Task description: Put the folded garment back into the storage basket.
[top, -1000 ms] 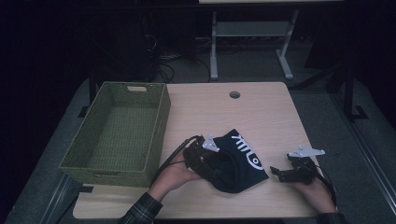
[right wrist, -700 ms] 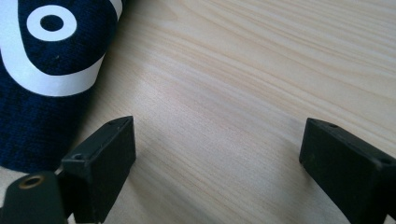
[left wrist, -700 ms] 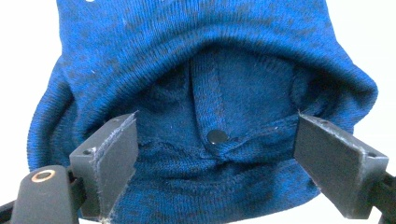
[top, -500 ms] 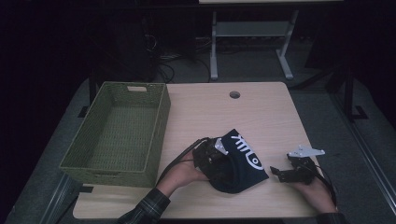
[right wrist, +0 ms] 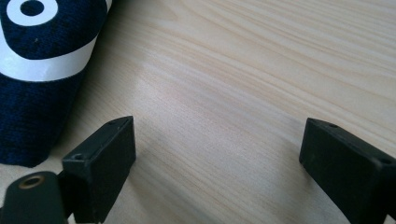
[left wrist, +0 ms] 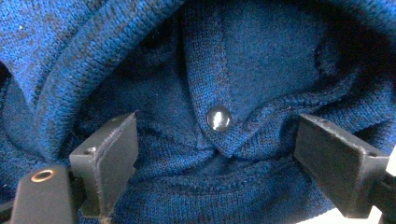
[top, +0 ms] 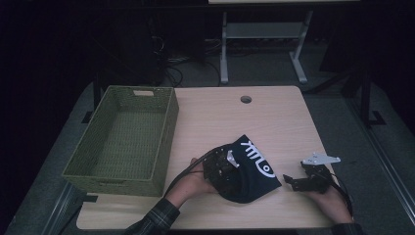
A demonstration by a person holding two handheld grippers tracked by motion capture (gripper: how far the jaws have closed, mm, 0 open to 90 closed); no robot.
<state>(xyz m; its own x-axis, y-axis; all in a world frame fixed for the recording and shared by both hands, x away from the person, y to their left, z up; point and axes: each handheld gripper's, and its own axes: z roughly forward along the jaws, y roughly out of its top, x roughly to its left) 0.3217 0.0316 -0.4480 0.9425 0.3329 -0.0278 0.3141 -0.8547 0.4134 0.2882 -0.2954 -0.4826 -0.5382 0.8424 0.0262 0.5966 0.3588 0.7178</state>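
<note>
The dark blue knit cap (top: 252,169) lies on the worktop (top: 274,117) toward its near edge, at about 5 o'clock from the worktop's middle, white print facing up. The left hand-held gripper (top: 226,169) is pushed into the cap's 9 o'clock side; in the left gripper view its jaws stand wide apart with folds of knit (left wrist: 261,60) and a small metal snap (left wrist: 218,117) between them, so nothing is pinched yet. The right hand-held gripper (top: 298,180) rests on the worktop just off the cap's 3 o'clock edge, also spread open; the right gripper view has bare wood between its jaws and the cap's printed corner (right wrist: 32,70) at the upper left. The green basket (top: 169,147) stands empty at 9 o'clock from the cap, well clear of it. The step in hand looks like getting a first grip on the cap, probably to move it into the basket. The next move calls for closing the left jaws on a thick fold, ideally the seam by the snap, then lifting high enough to clear the basket wall. A thin pinch of loose knit could slip; the right gripper could steady the far edge.
</note>
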